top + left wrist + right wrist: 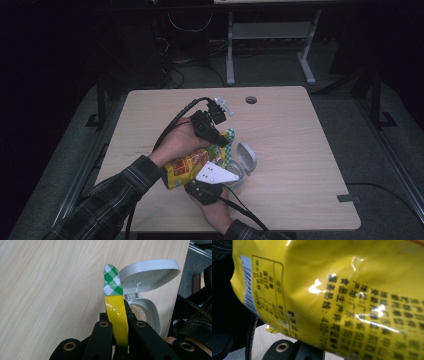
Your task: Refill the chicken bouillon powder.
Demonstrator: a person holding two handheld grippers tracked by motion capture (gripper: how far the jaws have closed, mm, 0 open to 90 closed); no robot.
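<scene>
A yellow snack bag [186, 168] with a green-and-white checked top strip hangs over the wooden table [295, 125], held between both grippers. My left gripper [219, 144] points down and is shut on the bag's sealed top edge [116, 312], which stands edge-on between the jaws in the left gripper view. My right gripper [196, 181], with its grey plate on top, is at the bag's lower end, shut on it. In the right gripper view the printed yellow face of the bag [342, 290] presses close over the jaws. A small grey container [244, 161] stands just beyond the bag with its flip lid [147, 270] raised.
Something brown shows inside the container's base [141, 312]. A round cable hole [251, 100] sits near the table's far edge. Bare wood lies to the left and right of the hands. Desk legs and cables stand on the dark floor behind.
</scene>
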